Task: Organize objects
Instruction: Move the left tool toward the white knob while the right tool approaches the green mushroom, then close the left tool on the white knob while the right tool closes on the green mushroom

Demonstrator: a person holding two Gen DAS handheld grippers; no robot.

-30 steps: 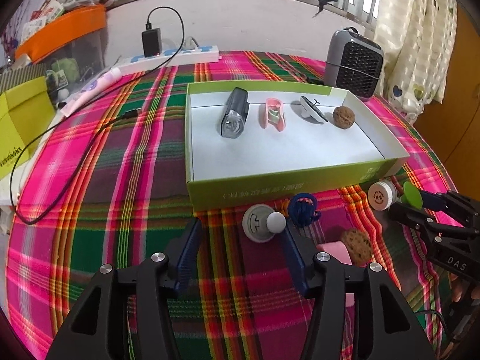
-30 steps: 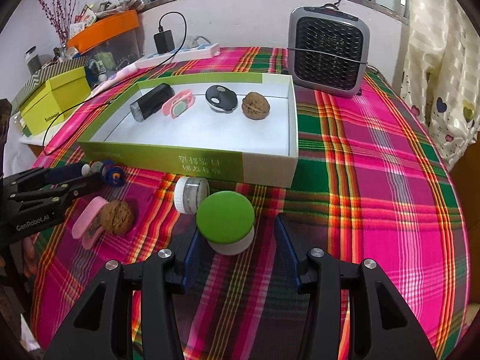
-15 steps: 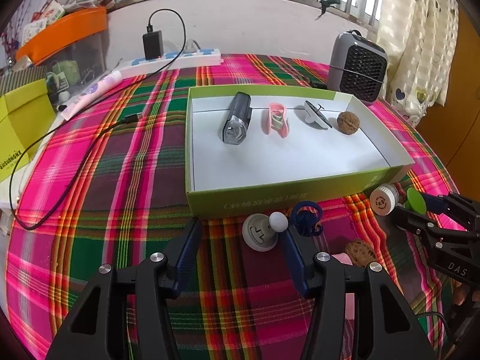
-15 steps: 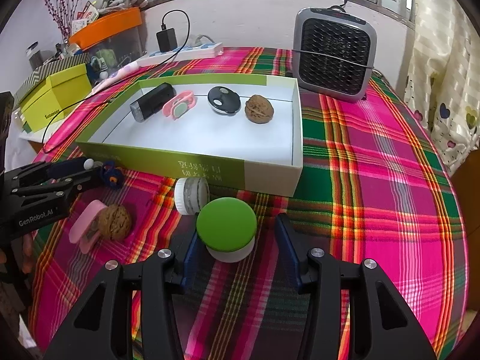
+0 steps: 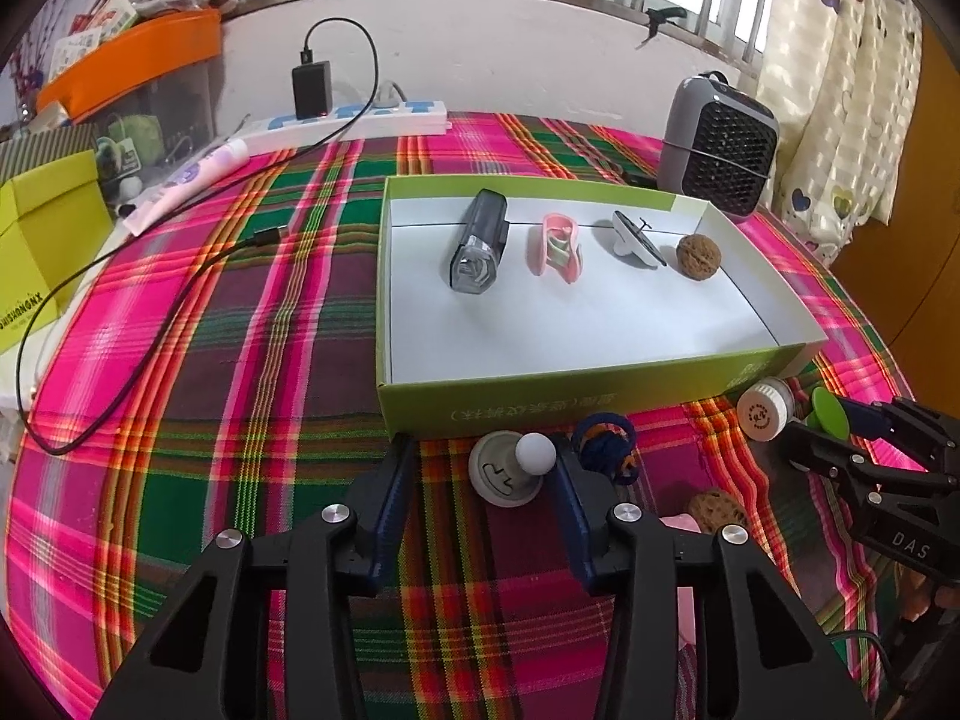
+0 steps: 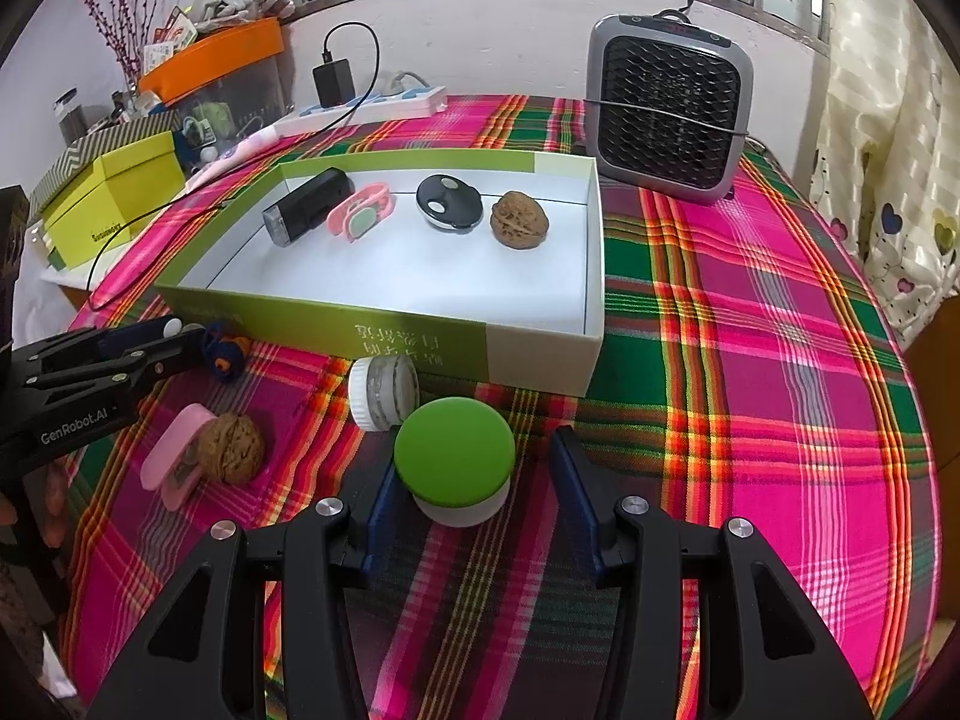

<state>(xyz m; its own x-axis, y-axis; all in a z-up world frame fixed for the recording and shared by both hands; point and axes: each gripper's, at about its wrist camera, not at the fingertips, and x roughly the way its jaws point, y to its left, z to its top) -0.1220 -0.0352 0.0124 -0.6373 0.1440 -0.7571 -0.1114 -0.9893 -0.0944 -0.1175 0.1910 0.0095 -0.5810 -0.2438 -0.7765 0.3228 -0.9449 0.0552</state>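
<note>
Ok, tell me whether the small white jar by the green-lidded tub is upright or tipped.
Tipped: the small white jar lies on its side.

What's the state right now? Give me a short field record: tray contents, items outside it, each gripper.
tray: black flashlight, pink case, black disc, walnut
outside, on cloth: green-lidded jar, white jar on its side, second walnut touching a pink case, blue cord bundle, grey knob disc
left gripper: open, fingers flank the knob disc
right gripper: open, fingers flank the green-lidded jar
</note>
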